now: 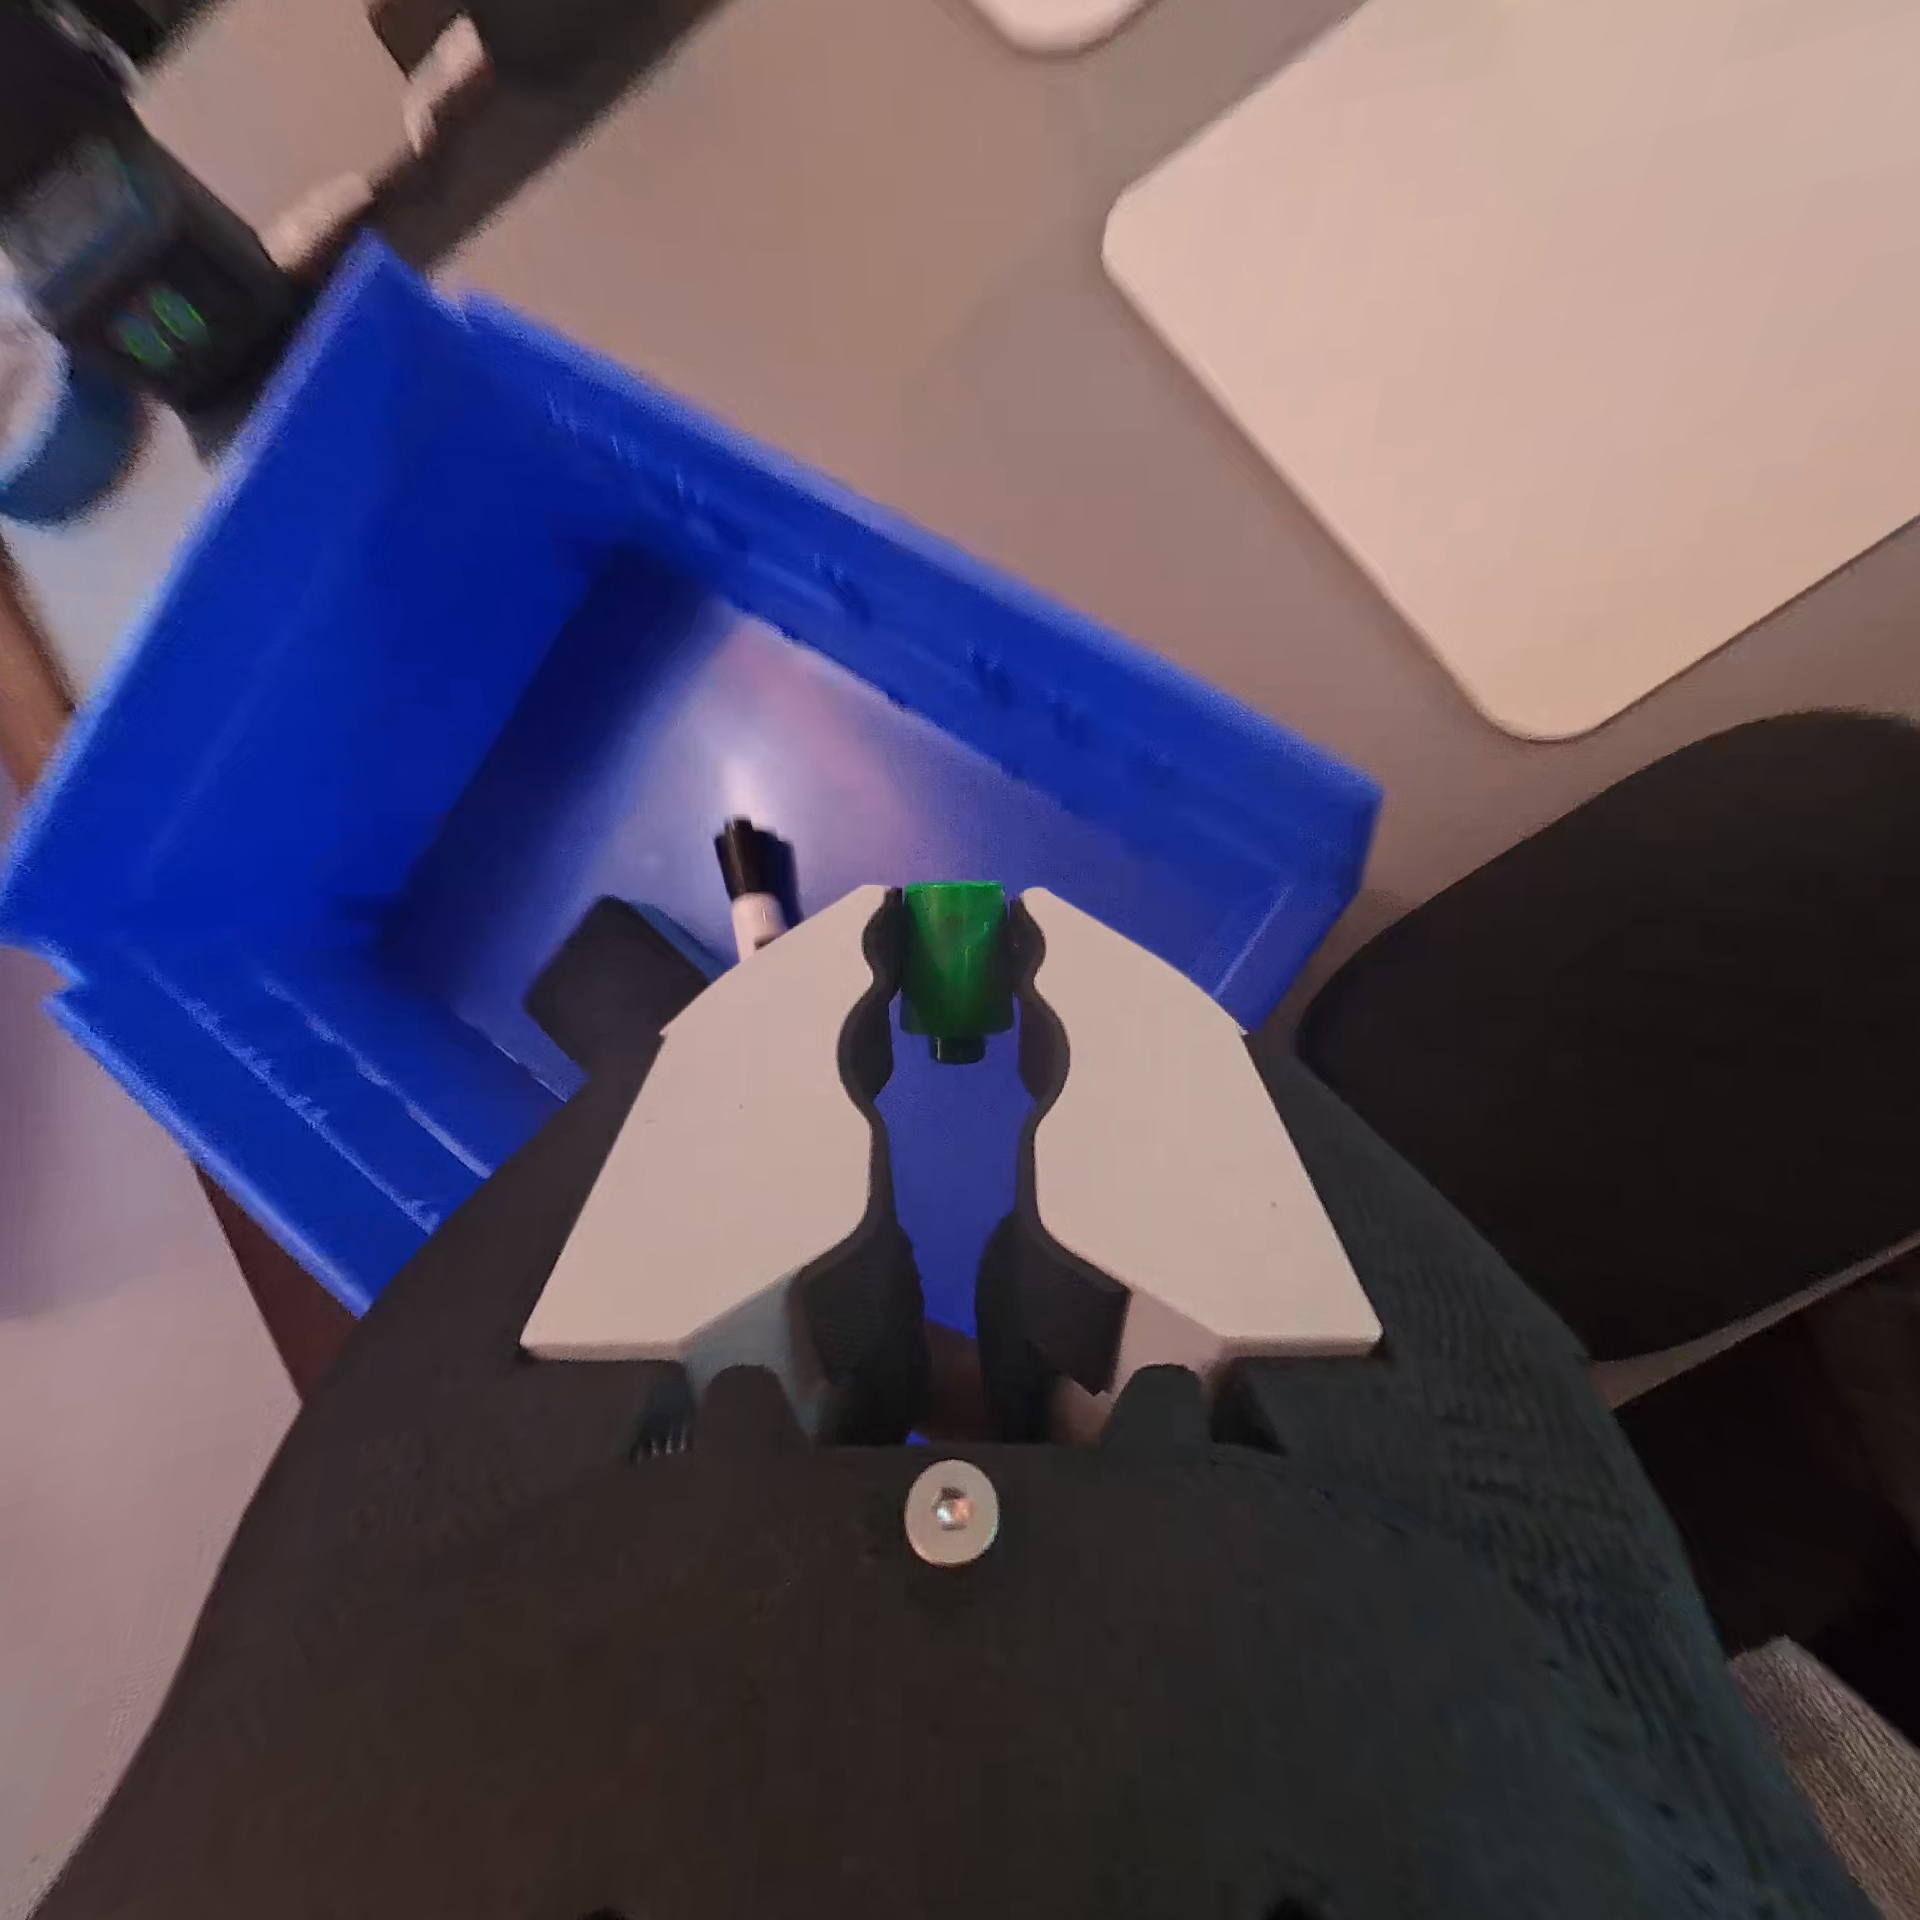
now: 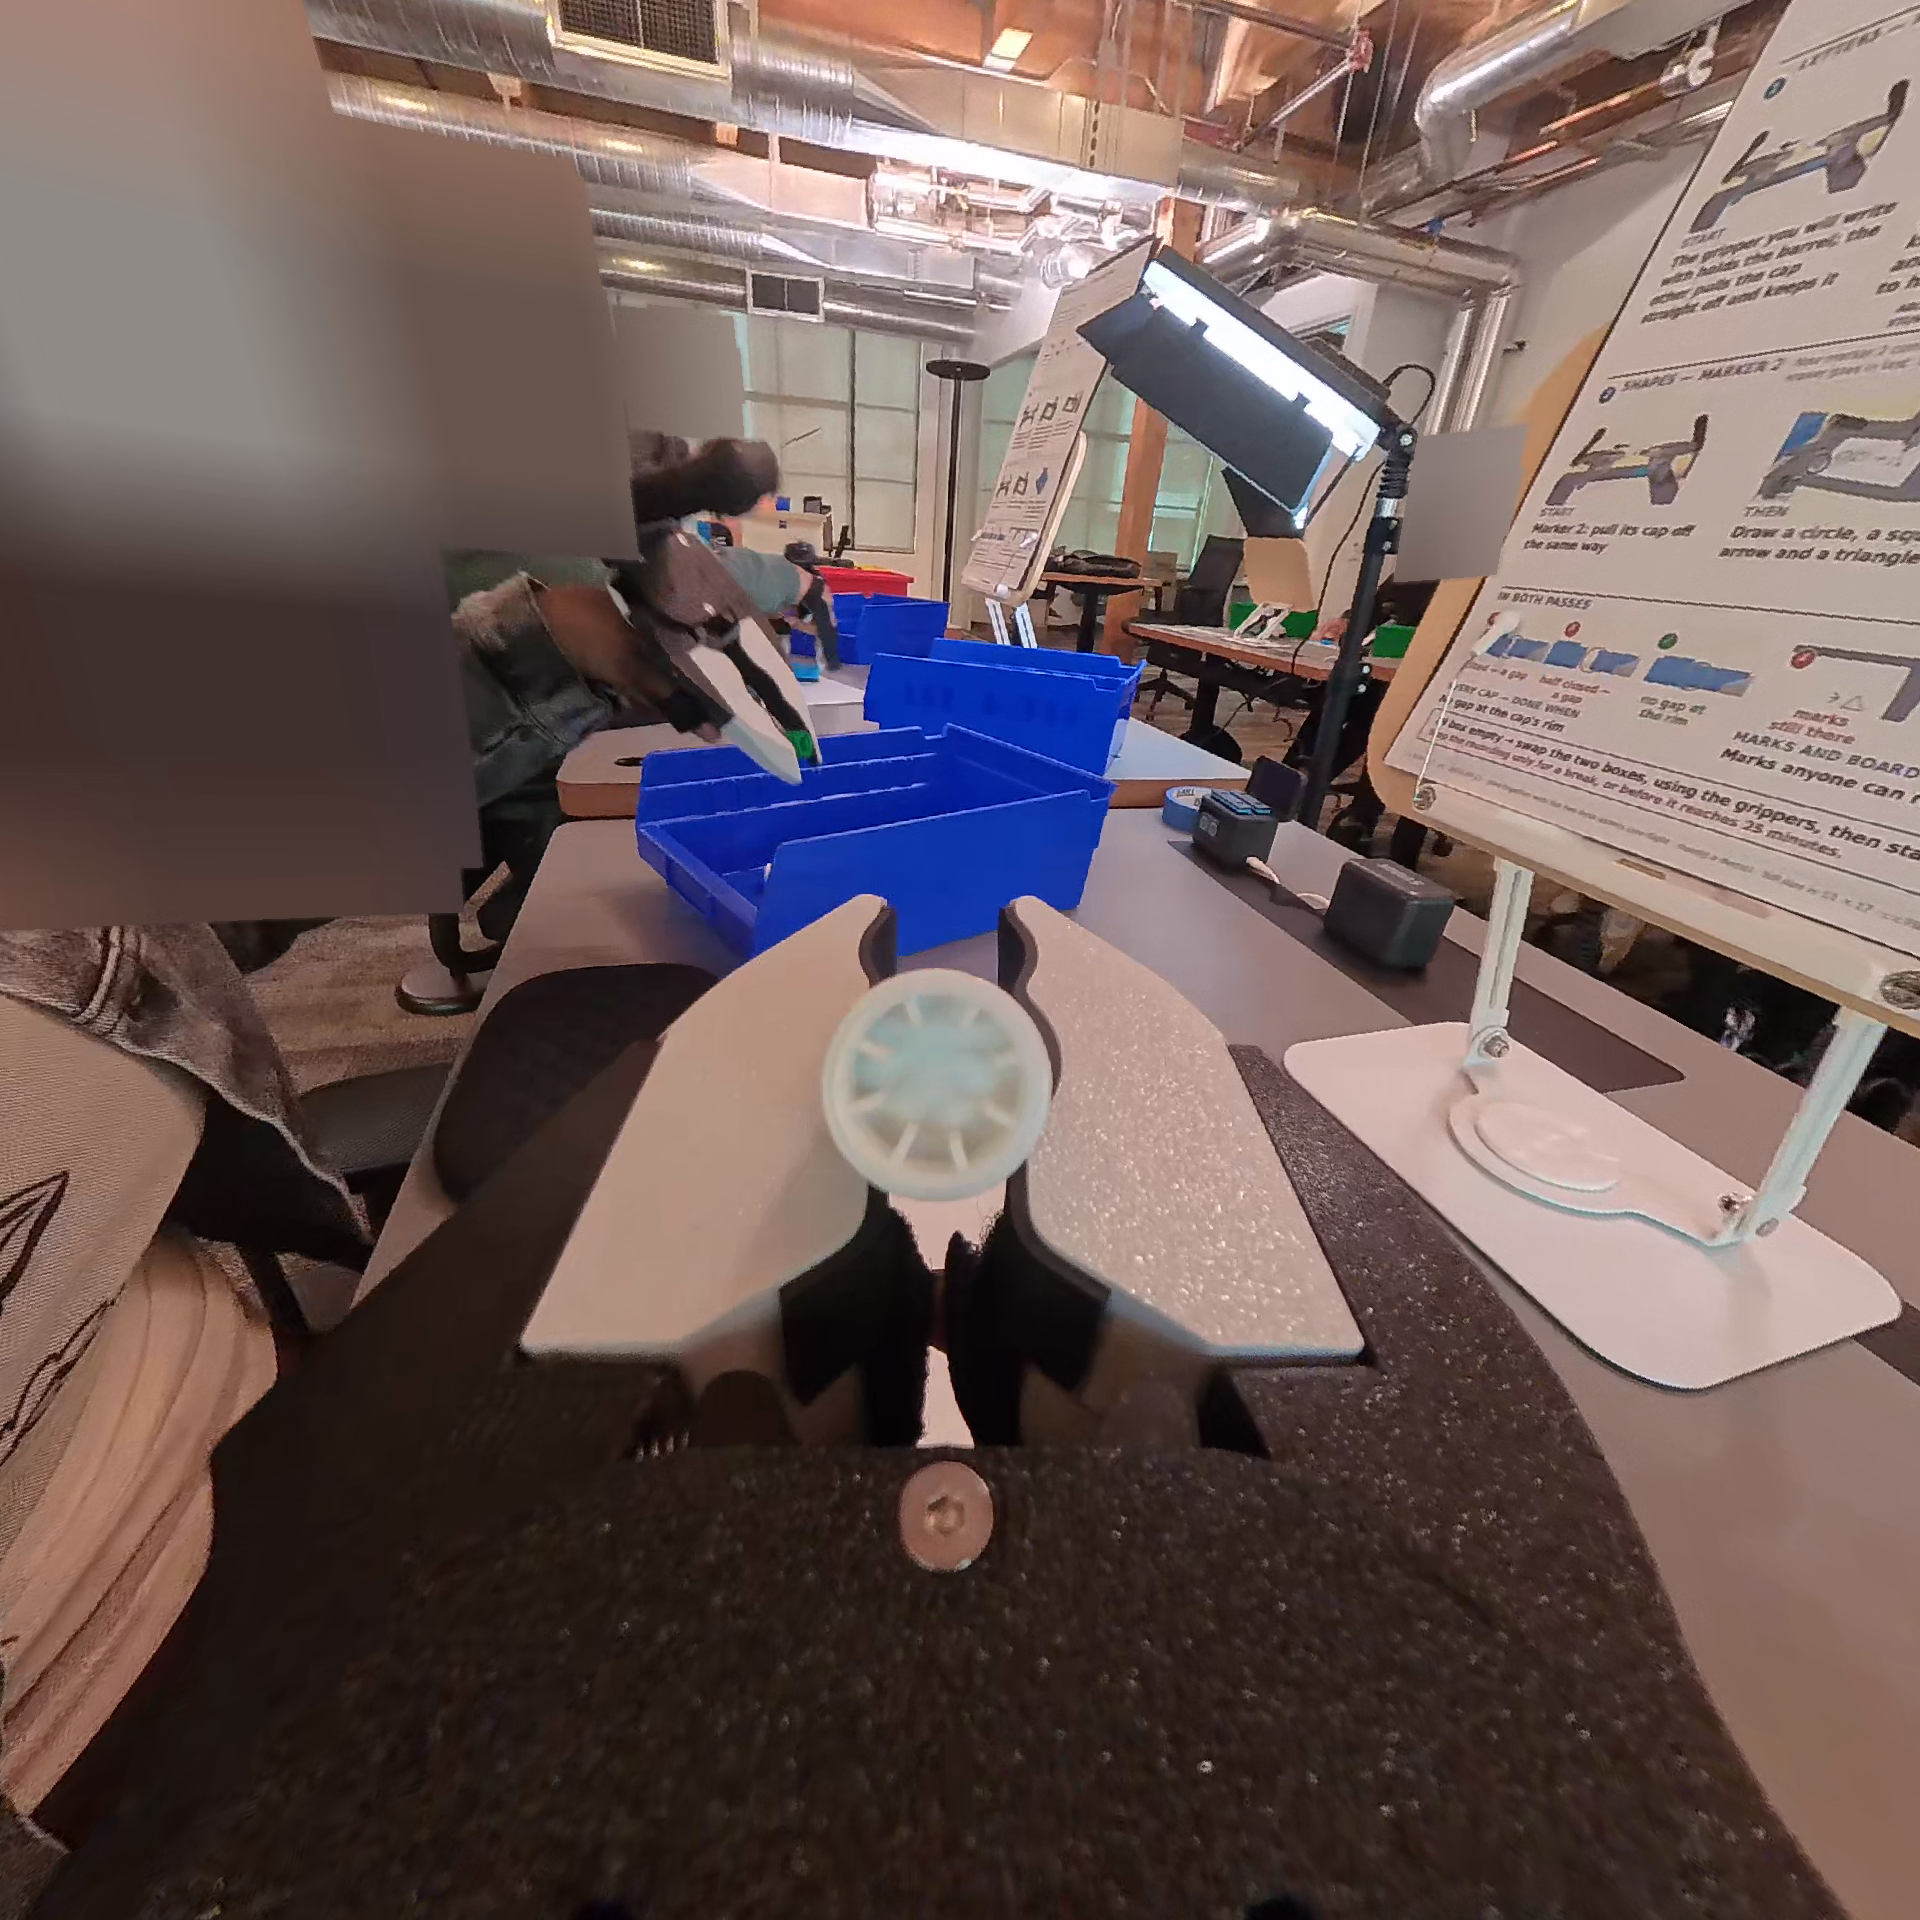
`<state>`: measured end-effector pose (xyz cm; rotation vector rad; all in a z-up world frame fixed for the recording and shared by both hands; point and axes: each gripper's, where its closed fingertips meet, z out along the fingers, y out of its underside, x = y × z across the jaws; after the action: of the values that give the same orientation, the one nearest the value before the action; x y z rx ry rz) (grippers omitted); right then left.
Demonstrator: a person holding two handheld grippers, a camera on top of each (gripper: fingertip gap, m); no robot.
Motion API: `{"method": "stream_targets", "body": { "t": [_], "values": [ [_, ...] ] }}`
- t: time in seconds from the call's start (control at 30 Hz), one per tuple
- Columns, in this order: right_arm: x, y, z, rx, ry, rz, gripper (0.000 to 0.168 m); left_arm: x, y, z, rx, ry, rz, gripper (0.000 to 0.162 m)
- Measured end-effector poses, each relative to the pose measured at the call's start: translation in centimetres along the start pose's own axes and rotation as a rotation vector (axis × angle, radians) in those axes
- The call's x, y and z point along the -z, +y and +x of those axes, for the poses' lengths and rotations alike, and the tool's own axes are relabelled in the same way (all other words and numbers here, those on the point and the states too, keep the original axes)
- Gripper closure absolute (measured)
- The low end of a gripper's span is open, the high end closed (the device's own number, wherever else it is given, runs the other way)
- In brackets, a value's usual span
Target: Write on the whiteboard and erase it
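Observation:
My left gripper (image 1: 954,906) is shut on a green marker cap (image 1: 951,966) and holds it over the open blue bin (image 1: 343,665). A capped black-and-white marker (image 1: 756,883) and a black block (image 1: 613,982) lie in the bin. My right gripper (image 2: 945,920) is shut on a marker barrel, whose round white end (image 2: 935,1081) faces the camera. In the right wrist view the left gripper (image 2: 800,764) hangs over the same bin (image 2: 935,873), the green cap (image 2: 800,743) at its tip. The marker's tip is hidden.
A board with a printed sheet (image 2: 1683,499) stands on a white stand (image 2: 1621,1236) to the right on the grey table (image 2: 1714,1558). More blue bins (image 2: 1003,686), small dark boxes (image 2: 1387,914), a lamp (image 2: 1236,384) and a black chair (image 1: 1621,1018) are around. One gripper's finger ends stand about 40 cm off the other's. Measured from the fingertips, the black block (image 1: 613,982) is 15 cm or so from the left gripper and 55 cm from the right.

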<state>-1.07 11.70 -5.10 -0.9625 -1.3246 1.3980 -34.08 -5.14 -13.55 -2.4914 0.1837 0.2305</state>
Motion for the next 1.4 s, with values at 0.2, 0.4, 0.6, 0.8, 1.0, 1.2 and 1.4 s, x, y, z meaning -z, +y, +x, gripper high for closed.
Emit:
{"method": "stream_targets", "body": {
  "t": [0.2,0.4,0.6,0.8,1.0,1.2,1.4],
  "values": [
    [-0.3,0.7,0.0,-0.003,-0.003,-0.026,0.149,-4.3,4.1,0.7,0.015,0.086,-0.132,0.141],
    [-0.7,1.0,0.1,0.006,-0.007,-0.047,0.149,-6.5,5.6,1.4,0.017,0.144,-0.222,0.141],
    [-0.8,1.3,0.2,-0.004,-0.007,-0.043,0.149,-5.6,2.7,0.5,0.045,0.043,-0.045,0.141],
    [-1.2,1.1,0.7,-0.025,0.000,-0.037,0.149,2.9,-9.8,12.3,0.008,0.330,0.644,0.142],
    [-1.6,1.7,0.3,0.010,-0.010,-0.093,0.149,-7.1,-8.2,18.2,0.043,0.564,0.313,0.142],
    [0.0,2.4,1.6,-0.012,0.025,-0.114,0.149,-9.6,-5.4,14.9,0.006,0.304,0.129,0.142],
    [-0.2,2.8,2.2,-0.032,0.017,-0.097,0.149,-10.5,-1.8,13.4,-0.205,0.146,-0.176,0.142]
  ]
}}
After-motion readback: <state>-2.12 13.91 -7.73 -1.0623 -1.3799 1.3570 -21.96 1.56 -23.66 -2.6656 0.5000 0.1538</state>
